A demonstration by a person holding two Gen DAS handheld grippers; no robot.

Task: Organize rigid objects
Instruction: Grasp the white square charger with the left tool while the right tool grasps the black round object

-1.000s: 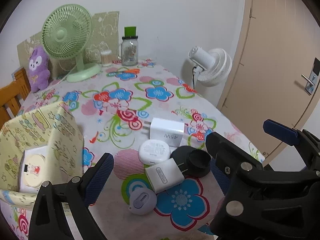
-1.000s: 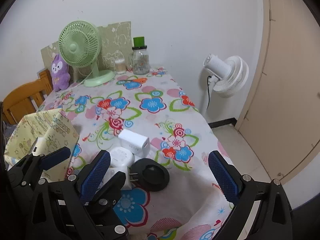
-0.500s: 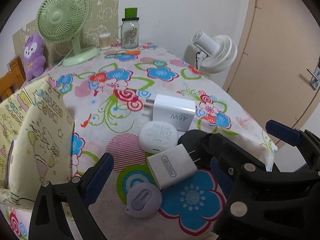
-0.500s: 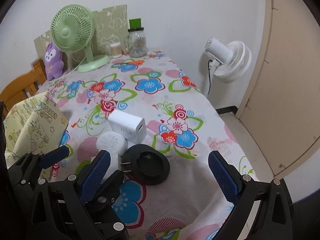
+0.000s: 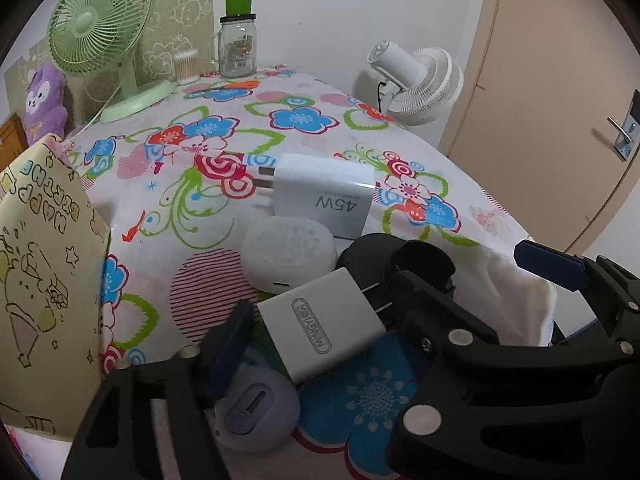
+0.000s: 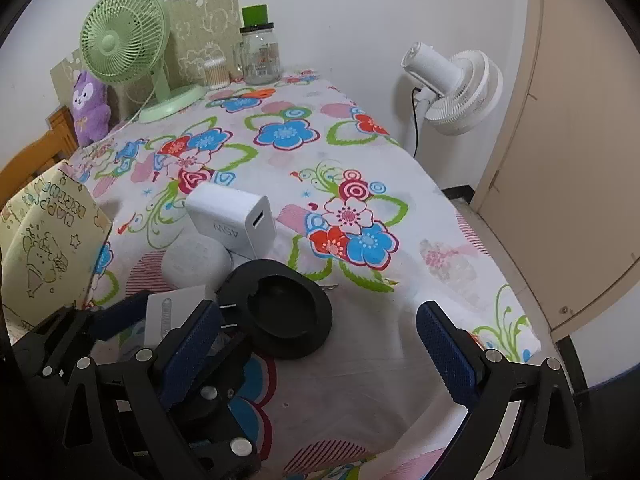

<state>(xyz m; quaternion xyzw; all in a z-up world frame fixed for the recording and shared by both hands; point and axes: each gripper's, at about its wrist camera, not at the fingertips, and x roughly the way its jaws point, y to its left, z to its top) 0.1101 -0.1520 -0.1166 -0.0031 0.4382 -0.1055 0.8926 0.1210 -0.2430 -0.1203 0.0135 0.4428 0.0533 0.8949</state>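
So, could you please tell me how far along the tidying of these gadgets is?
Done: nothing visibly; the inside of the yellow patterned paper box is hidden. In hand: the left gripper brackets the small white plug charger, lying on the flowered tablecloth; grip unclear. The right gripper hangs open. Left: the large white 45W charger, white oval case, black round holder and lilac round gadget, clustered beside it.
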